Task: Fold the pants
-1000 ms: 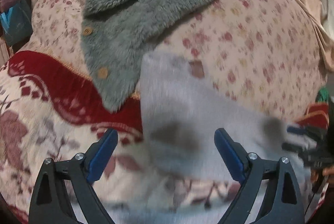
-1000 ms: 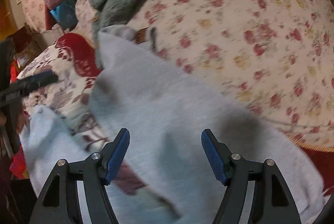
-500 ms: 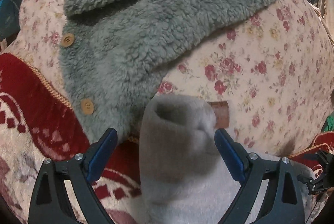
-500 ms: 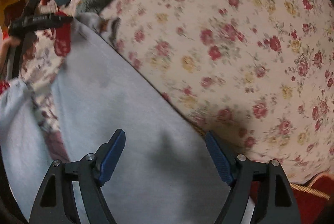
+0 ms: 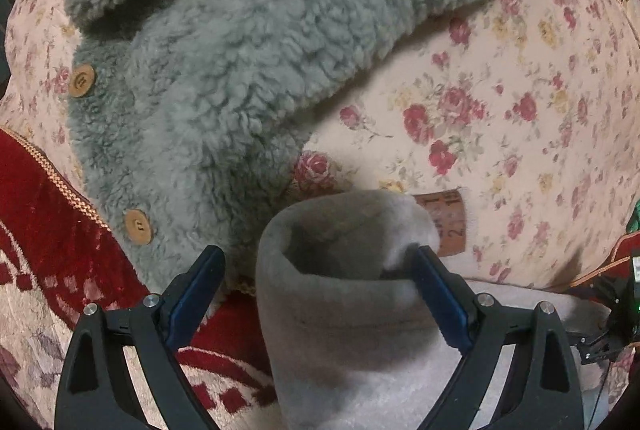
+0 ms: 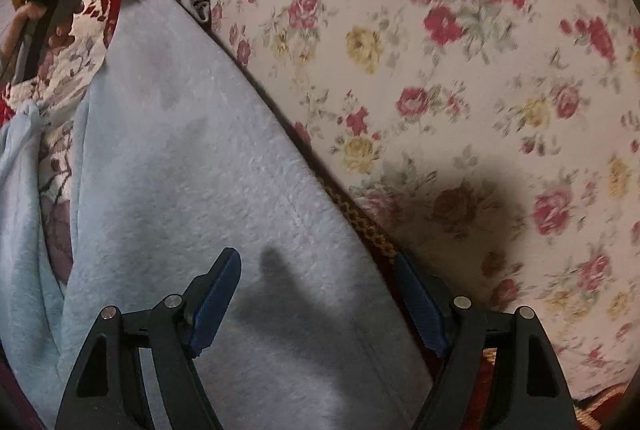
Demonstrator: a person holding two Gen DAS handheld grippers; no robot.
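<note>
Looking along the left gripper (image 5: 316,294), the pants (image 5: 344,330) lie on the bed between the wide-spread jaws, their cuffed end rolled up in a soft hump against the right pad; the left pad stands clear, so nothing is pinched. A grey fleece jacket (image 5: 248,41) with wooden buttons lies just beyond, over the floral quilt (image 5: 500,117), and a red patterned blanket (image 5: 44,213) runs under the left jaw. This cloth looks thick, light and limp: it should sag and bunch rather than hold a line, so the hemmed edge is the better place to pinch.

From the right gripper (image 6: 320,298), the pale fleece leg stretches away flat toward the other gripper at the top left. Its jaws have just been closing a little yet stand apart, the left pad over the cloth, the right beyond its edge, gripping nothing. Taking that edge with a shallow bite seems best.
</note>
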